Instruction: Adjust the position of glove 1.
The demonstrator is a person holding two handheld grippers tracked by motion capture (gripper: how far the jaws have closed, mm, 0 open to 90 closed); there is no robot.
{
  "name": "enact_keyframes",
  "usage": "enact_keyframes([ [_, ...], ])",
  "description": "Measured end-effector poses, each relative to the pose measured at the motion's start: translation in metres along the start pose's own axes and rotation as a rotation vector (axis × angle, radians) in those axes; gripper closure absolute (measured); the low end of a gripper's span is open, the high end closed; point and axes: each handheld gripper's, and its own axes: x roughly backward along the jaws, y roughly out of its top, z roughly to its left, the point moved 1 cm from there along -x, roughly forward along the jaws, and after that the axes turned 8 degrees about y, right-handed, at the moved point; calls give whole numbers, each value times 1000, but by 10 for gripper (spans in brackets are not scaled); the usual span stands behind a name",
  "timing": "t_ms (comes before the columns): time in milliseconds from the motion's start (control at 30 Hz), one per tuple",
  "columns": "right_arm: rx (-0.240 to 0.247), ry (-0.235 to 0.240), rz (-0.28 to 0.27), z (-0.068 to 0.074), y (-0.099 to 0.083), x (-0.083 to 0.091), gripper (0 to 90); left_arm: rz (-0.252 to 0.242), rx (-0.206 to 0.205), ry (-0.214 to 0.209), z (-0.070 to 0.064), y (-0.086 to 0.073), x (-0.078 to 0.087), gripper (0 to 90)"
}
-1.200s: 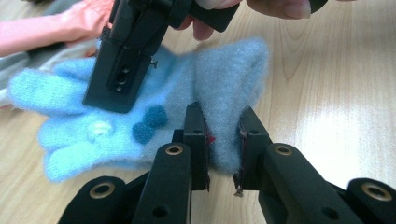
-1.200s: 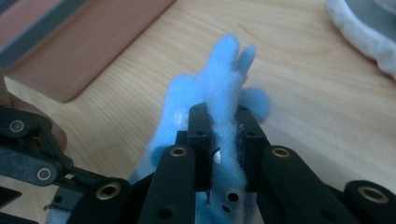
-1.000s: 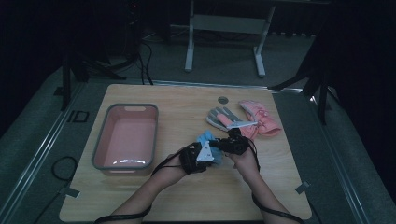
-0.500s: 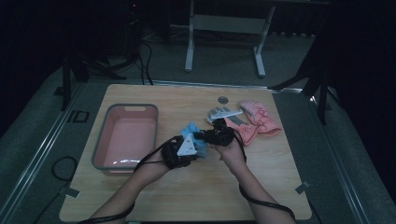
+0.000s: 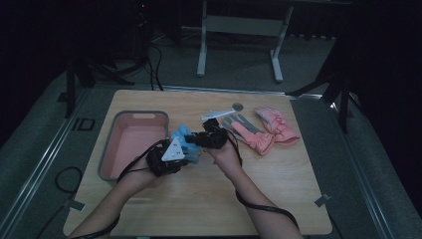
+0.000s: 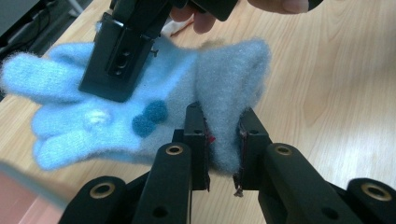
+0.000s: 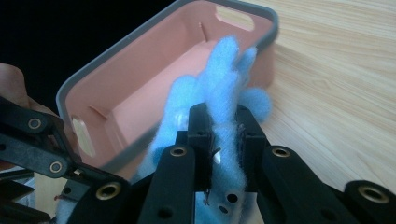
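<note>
1. This looks like a lab or recording studio, not a home.
2. A lone wooden table [image 5: 278, 199] stands on grey carpet [image 5: 239, 59], lit from above, with darkness all around.
3. Black stand legs [image 5: 318, 84] and a tripod [image 5: 74, 84] flank the table's far corners.
4. Cables [image 5: 154, 64] trail over the floor past the far left corner.
5. A white metal frame [image 5: 239, 25] stands beyond the far edge.
6. Tape marks [image 5: 322, 200] sit at the near corners.
</note>
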Motion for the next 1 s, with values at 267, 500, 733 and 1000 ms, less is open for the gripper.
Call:
enact_keyframes([
  [267,13,37,3,14,21,-27,802,15,28,34,17,-18,22,789],
  [500,27,67,12,27,34,-54,802,48,47,64,29,-38,40,789],
  [733,38,98,38,39,45,-87,802,80,81,94,39,-61,54,789],
  [1000,38,115,58,46,46,-116,801,111,116,101,47,-83,62,788],
])
